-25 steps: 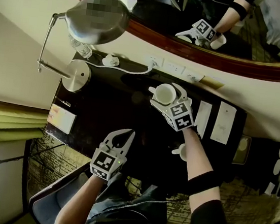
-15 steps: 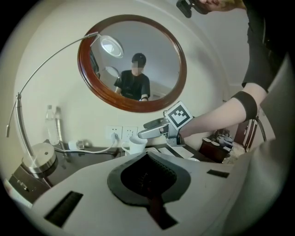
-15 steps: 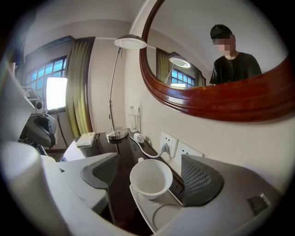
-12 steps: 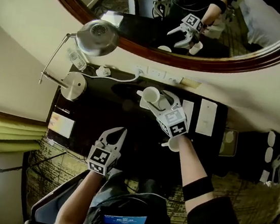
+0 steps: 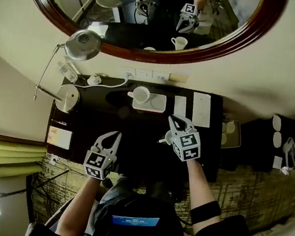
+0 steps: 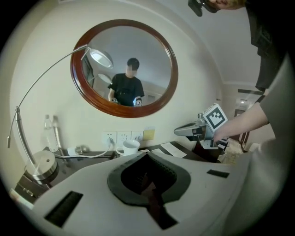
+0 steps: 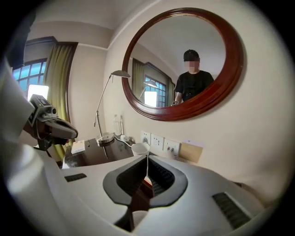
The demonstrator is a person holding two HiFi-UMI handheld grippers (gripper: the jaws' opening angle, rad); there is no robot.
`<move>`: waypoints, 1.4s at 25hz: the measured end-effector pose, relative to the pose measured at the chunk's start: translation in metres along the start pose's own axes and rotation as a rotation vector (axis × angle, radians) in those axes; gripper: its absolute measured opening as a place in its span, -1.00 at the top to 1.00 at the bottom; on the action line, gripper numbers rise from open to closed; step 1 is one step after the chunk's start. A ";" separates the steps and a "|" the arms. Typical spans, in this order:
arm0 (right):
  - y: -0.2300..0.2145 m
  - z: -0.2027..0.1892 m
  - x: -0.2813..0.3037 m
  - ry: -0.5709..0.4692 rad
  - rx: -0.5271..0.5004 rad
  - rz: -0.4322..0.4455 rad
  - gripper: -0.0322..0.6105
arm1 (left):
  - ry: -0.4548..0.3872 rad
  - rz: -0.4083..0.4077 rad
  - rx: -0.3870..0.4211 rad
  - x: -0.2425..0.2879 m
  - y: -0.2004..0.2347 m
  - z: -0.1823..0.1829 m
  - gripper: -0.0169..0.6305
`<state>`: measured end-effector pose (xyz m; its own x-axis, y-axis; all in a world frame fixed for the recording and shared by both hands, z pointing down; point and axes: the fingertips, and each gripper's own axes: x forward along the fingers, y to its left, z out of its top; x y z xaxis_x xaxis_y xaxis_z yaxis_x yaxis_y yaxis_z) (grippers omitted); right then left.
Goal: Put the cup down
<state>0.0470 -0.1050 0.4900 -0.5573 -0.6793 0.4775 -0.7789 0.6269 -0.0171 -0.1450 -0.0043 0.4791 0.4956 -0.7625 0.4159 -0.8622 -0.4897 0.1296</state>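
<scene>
— What's moved?
— The right tongs [image 5: 173, 119] have pulled back from the cup [image 5: 141, 94], their jaws just closing on nothing.
— And the cup?
— Upright on the white tray [image 5: 157, 104] at the back of the desk [image 5: 99, 116]. Left tongs [image 5: 114, 136] are pressed together too, empty.

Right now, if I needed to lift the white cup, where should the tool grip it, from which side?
Probably across the cup body, coming from the front edge of the desk: it stands upright on the tray, handle sticking left, wall behind.
</scene>
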 end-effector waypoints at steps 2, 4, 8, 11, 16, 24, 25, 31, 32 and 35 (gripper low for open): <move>-0.005 -0.014 -0.018 0.009 0.015 -0.024 0.83 | 0.006 -0.011 0.011 0.002 -0.003 -0.001 0.95; -0.011 -0.028 -0.035 0.020 0.025 -0.049 0.84 | 0.012 -0.022 0.020 0.006 -0.007 -0.002 0.95; -0.020 -0.059 -0.068 0.047 0.065 -0.094 0.85 | 0.021 -0.043 0.026 0.007 -0.016 -0.005 0.95; -0.028 -0.079 -0.088 0.060 0.097 -0.130 0.85 | 0.023 -0.048 0.024 0.008 -0.021 -0.006 0.95; -0.035 -0.100 -0.111 0.061 0.135 -0.162 0.85 | 0.016 -0.053 0.020 0.006 -0.028 -0.002 0.95; -0.038 -0.115 -0.124 0.073 0.144 -0.160 0.85 | 0.021 -0.045 0.054 0.001 -0.039 0.001 0.95; -0.038 -0.116 -0.123 0.074 0.143 -0.157 0.85 | 0.018 -0.048 0.050 0.001 -0.041 0.001 0.95; -0.037 -0.124 -0.122 0.088 0.147 -0.136 0.84 | 0.006 -0.037 0.033 0.000 -0.046 0.000 0.95; -0.038 -0.127 -0.121 0.092 0.150 -0.135 0.84 | 0.006 -0.034 0.032 0.000 -0.046 0.000 0.95; -0.041 -0.135 -0.120 0.110 0.169 -0.125 0.84 | 0.011 -0.029 0.031 -0.001 -0.047 -0.002 0.95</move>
<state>0.1844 0.0018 0.5520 -0.4261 -0.6959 0.5781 -0.8819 0.4619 -0.0941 -0.1052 0.0200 0.4741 0.5186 -0.7433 0.4226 -0.8439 -0.5244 0.1133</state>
